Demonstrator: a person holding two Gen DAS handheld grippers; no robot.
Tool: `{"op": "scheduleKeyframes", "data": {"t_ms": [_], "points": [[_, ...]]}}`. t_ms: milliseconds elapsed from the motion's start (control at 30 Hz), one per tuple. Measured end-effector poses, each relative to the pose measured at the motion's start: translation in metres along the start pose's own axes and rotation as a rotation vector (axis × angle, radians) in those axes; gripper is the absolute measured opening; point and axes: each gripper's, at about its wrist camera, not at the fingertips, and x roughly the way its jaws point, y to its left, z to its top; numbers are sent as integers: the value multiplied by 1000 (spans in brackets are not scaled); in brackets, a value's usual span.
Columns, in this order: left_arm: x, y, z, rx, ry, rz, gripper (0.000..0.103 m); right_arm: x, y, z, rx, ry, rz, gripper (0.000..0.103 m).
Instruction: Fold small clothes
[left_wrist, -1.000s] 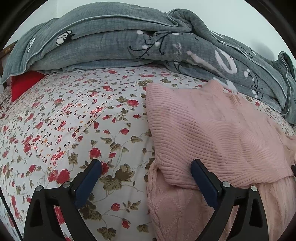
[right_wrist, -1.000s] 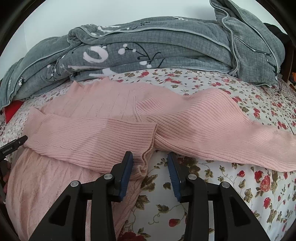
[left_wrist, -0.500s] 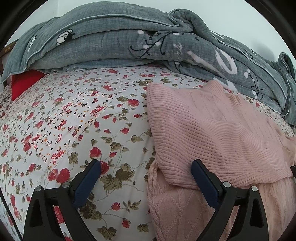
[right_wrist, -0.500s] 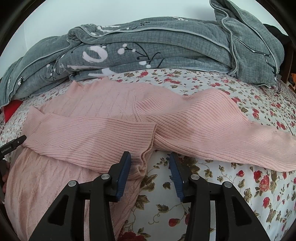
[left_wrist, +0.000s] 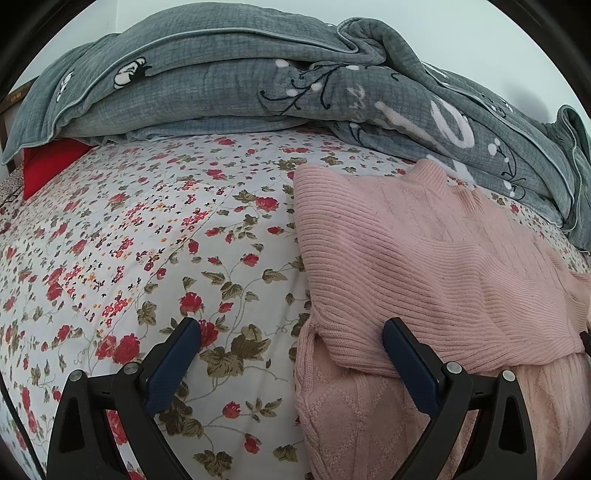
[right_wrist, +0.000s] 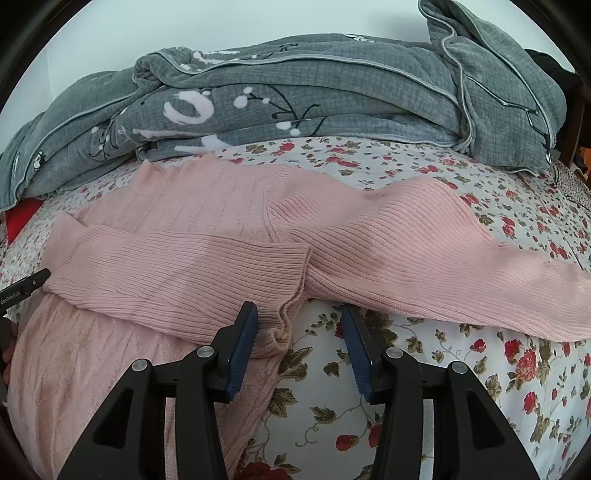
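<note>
Pink knit sweater (right_wrist: 192, 236) lies spread on the floral bed (left_wrist: 155, 229), one sleeve folded across its body. The right gripper (right_wrist: 299, 332) has jaws parting, the folded sleeve's cuff (right_wrist: 284, 314) between them, just off the left pad, not pinched. The left gripper (left_wrist: 291, 354) gapes wide, sweater edge between its jaws, nothing clamped. Soft, light, floppy ribbed knit: it will sag and stretch, I'd judge. Best hold looks like the other sleeve (right_wrist: 461, 266), stretched away right of the jaws, at its thick cuff.
</note>
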Motion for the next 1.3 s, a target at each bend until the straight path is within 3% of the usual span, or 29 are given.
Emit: {"op": "scheduleKeyframes", "data": {"t_ms": [333,633,1200,1300], "points": [[-2,0,-1,-1,-10,1,100,-1,1,-1,1,-10,-3,47],[-25,-11,-4,55,-125,51,100,-8,-4,-1,25,-44,8,47],[-17,-9,-2,35,-84,17,100,-9,-5,-2,42,-44,18,49],[-16,-8,-2,28,-78,6,100,-22,-12,0,75,-80,20,49]]}}
